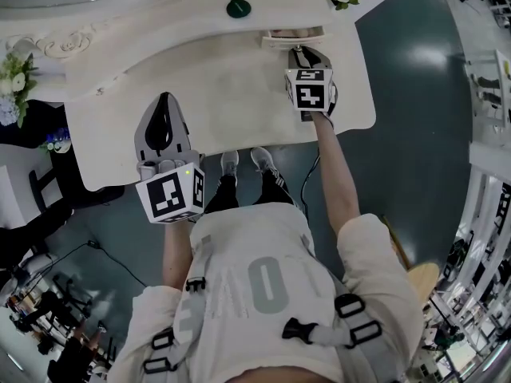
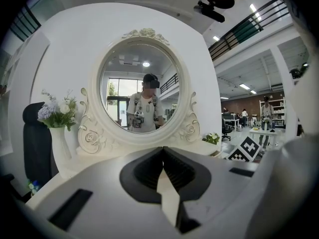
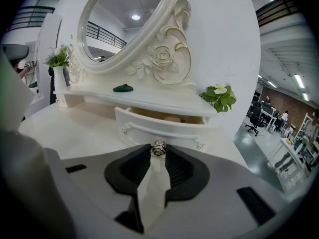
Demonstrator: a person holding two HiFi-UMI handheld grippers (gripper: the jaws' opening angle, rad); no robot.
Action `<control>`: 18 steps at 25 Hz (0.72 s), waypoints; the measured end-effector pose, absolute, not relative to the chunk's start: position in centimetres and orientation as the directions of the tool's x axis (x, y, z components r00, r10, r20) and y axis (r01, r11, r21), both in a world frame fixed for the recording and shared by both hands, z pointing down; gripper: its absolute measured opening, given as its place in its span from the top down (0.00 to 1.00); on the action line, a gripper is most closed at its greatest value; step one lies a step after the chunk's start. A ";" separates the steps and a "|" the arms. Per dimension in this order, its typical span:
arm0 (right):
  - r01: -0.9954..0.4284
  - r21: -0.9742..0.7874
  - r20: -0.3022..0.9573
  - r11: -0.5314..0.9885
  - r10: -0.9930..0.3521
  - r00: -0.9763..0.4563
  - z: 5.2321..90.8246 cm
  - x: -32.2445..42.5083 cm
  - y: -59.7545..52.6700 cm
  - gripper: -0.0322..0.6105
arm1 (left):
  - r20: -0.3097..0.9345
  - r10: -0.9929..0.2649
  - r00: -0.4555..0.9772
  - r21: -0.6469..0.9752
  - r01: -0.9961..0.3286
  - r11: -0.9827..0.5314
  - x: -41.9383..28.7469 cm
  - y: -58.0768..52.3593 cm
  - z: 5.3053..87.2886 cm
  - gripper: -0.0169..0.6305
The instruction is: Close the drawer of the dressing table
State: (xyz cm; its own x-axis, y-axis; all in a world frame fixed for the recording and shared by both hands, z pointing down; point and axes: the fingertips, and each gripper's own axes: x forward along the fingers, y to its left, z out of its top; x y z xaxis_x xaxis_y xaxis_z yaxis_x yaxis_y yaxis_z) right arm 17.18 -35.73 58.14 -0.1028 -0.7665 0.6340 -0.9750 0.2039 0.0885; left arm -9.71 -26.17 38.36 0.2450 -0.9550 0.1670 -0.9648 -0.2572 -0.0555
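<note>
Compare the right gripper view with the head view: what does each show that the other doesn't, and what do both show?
Only the right gripper view: the right gripper's jaws closed on the knob, and the front of the drawer. Only the head view: the left gripper, away from the drawer over the left front of the table, plus the person's torso and feet. Both: the drawer standing open, the green object on the shelf, and the flowers at its right end.
</note>
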 end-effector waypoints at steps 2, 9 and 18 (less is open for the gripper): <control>-0.976 0.086 0.634 0.201 -0.766 -0.102 58.2 17.2 -36.1 0.79 | 0.172 -0.954 0.245 -0.055 -0.965 -0.257 -9.8 -26.2 38.5 0.95; -0.973 0.088 0.636 0.212 -0.764 -0.108 58.3 17.3 -37.0 0.79 | 0.180 -0.958 0.222 -0.062 -0.970 -0.236 -10.5 -26.4 38.9 0.95; -0.974 0.086 0.635 0.211 -0.765 -0.109 58.3 17.4 -38.3 0.79 | 0.174 -0.962 0.209 -0.062 -0.973 -0.222 -10.7 -26.6 38.6 0.95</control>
